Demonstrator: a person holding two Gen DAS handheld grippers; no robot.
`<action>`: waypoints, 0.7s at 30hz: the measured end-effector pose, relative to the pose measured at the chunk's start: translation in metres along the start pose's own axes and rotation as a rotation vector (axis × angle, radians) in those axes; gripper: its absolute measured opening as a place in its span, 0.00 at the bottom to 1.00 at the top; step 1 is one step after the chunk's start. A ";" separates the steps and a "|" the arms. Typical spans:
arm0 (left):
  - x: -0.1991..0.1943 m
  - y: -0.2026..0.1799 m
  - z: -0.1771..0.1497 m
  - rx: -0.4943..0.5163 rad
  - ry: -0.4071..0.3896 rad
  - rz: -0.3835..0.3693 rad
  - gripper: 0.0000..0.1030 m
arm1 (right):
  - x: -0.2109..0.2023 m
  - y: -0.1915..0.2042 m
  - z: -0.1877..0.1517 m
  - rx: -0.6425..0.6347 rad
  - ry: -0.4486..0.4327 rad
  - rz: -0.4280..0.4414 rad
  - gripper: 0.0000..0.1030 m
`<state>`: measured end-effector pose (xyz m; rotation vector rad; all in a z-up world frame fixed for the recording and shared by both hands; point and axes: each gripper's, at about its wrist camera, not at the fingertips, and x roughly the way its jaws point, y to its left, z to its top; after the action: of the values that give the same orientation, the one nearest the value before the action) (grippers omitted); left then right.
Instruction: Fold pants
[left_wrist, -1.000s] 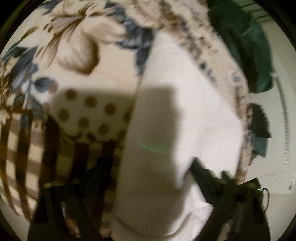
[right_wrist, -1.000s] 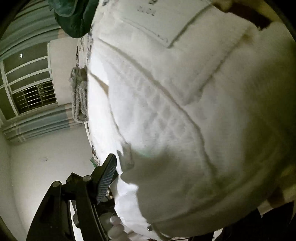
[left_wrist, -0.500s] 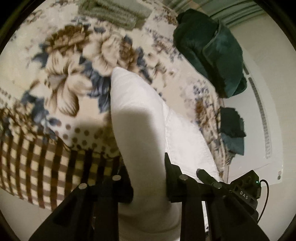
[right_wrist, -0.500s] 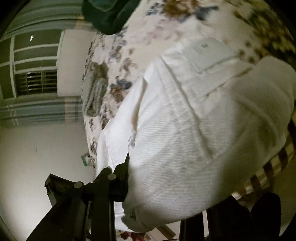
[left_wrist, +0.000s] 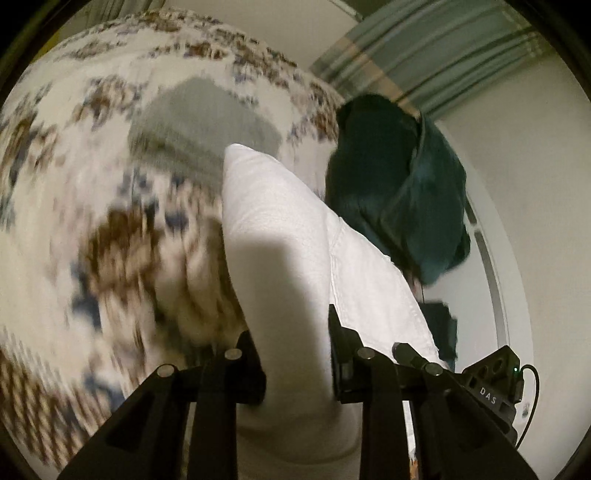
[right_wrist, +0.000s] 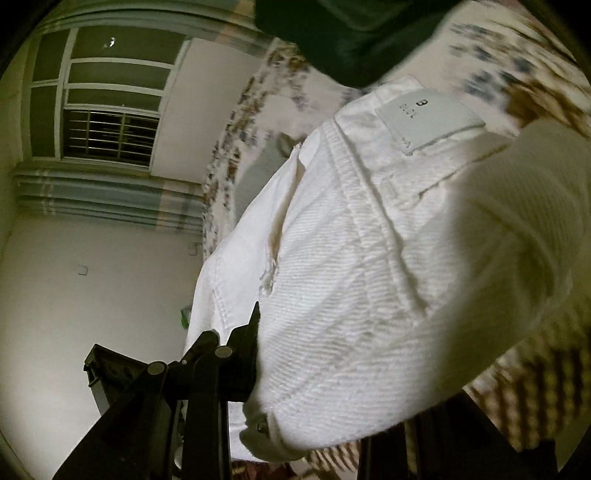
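White pants (left_wrist: 291, 236) lie partly folded on a floral bedspread (left_wrist: 74, 155). My left gripper (left_wrist: 295, 365) is shut on a fold of the pants and holds it lifted above the bed. In the right wrist view the waistband end of the pants (right_wrist: 369, 258), with a white label patch (right_wrist: 428, 122) and a metal button (right_wrist: 262, 426), fills the frame. My right gripper (right_wrist: 314, 384) is shut on the pants near the waistband; its right finger is hidden under the cloth.
A grey folded garment (left_wrist: 203, 125) lies on the bed beyond the pants. A dark green garment (left_wrist: 399, 192) lies at the bed's right side, also in the right wrist view (right_wrist: 347, 33). A window (right_wrist: 99, 99), striped curtains and white walls stand behind.
Both grippers closed on the pants and lifted them. The views tilted up from the bed surface toward the far bed, wall and window.
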<state>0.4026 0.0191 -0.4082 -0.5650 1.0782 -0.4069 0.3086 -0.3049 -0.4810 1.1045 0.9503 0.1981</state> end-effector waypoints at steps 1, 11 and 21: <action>0.001 0.007 0.021 0.006 -0.008 -0.004 0.21 | 0.020 0.016 0.013 -0.007 -0.007 0.005 0.30; 0.087 0.099 0.248 0.080 -0.062 0.023 0.21 | 0.264 0.118 0.138 -0.061 -0.078 0.060 0.30; 0.185 0.214 0.279 0.089 0.039 0.136 0.23 | 0.415 0.066 0.150 -0.030 0.072 -0.028 0.40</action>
<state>0.7418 0.1471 -0.5706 -0.4037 1.1233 -0.3467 0.6911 -0.1367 -0.6381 1.0613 1.0230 0.2296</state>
